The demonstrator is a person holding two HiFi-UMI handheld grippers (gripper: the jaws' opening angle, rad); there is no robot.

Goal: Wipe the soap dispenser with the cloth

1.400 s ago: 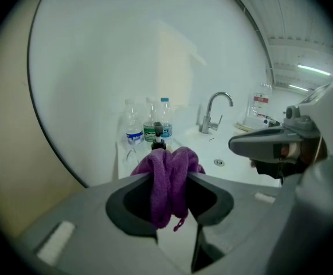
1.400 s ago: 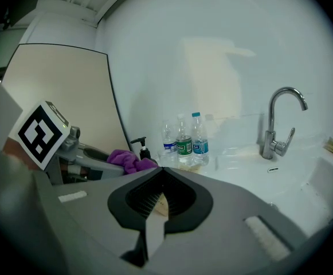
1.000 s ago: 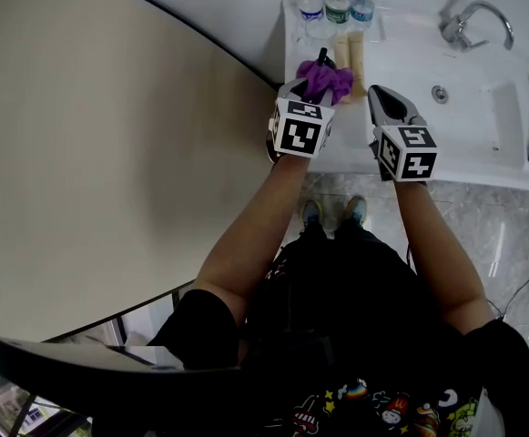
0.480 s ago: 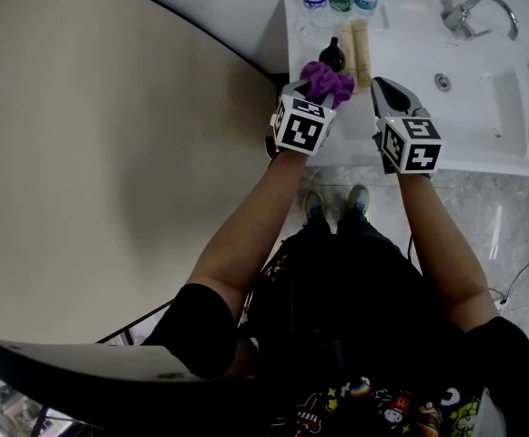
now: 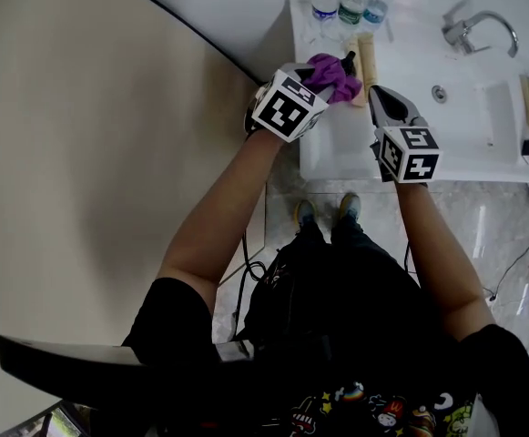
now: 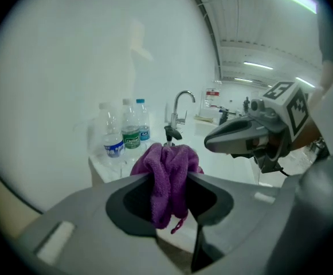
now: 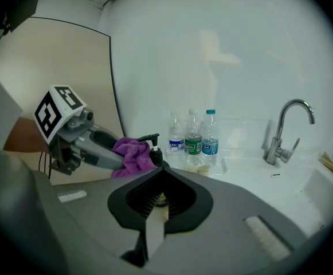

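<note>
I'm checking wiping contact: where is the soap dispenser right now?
In the head view, the soap dispenser stands near the counter's left end, before the three water bottles, with the left gripper's purple cloth at its left side.

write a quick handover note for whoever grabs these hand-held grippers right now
Grippers: left hand-held gripper is shut on the purple cloth. The right hand-held gripper is shut and holds nothing, its tips just short of the soap dispenser.
Things: the soap dispenser stands at the end of the white counter, in front of the water bottles.
Done: cloth is picked up and bunched against the dispenser's pump.
Left: wipe round the pump and down the body. How much is already clean cannot be told.
</note>
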